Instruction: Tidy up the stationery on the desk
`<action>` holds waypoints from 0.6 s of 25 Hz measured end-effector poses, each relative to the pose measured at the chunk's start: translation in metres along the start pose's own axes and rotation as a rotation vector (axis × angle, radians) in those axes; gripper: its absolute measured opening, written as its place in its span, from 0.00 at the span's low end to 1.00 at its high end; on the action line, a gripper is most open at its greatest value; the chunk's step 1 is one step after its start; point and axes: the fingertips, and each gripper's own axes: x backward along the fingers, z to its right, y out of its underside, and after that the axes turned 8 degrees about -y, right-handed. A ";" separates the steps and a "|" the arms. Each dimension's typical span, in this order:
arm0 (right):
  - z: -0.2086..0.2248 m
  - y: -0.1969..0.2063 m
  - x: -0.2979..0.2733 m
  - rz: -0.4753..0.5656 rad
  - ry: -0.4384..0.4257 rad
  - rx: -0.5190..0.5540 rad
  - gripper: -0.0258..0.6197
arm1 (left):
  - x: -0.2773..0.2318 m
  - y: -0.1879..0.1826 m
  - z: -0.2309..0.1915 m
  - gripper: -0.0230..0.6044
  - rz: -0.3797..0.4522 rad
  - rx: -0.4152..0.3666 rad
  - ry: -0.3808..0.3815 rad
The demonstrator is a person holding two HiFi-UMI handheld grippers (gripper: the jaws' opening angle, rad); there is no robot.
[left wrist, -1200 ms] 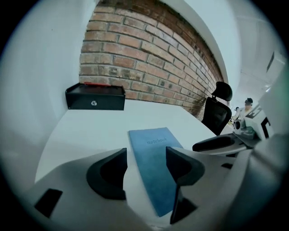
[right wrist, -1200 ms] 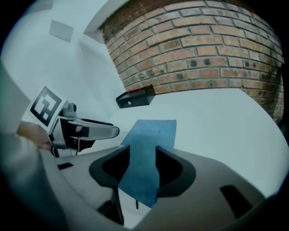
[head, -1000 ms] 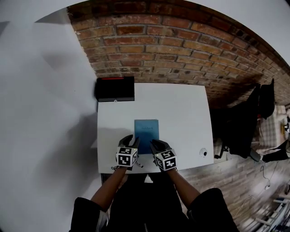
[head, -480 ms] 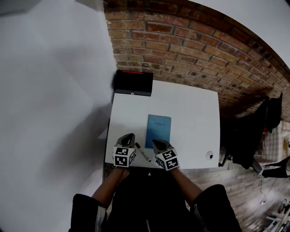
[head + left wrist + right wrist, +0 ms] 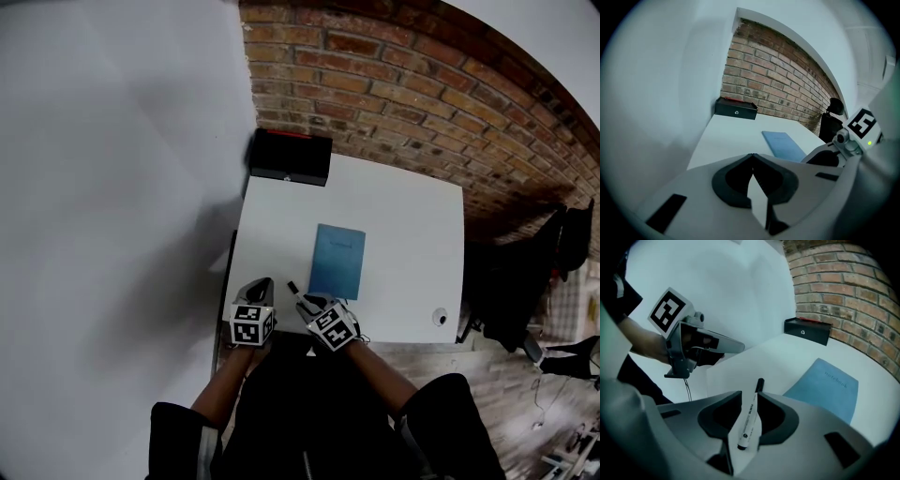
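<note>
Right gripper view: marker (image 5: pixel 748 420) lies between parted jaws of right gripper (image 5: pixel 749 394).

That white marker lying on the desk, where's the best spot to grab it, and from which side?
Grip the marker across its white barrel near the middle, coming down from above. It lies flat on the desk, lengthwise between the right gripper's open jaws.

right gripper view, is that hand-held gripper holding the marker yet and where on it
Not held yet, it seems: the marker lies between the right hand-held gripper's parted jaws, its middle straddled, with a gap beside it.
</note>
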 end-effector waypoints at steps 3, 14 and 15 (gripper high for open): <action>-0.003 0.010 -0.006 -0.040 -0.004 -0.004 0.20 | 0.001 0.011 -0.001 0.06 -0.018 0.011 -0.002; -0.001 0.025 -0.015 -0.103 0.050 0.022 0.20 | 0.008 0.031 -0.003 0.06 -0.050 0.021 -0.023; 0.000 0.026 -0.015 -0.109 0.063 0.025 0.20 | 0.010 0.033 -0.003 0.06 -0.054 0.021 -0.025</action>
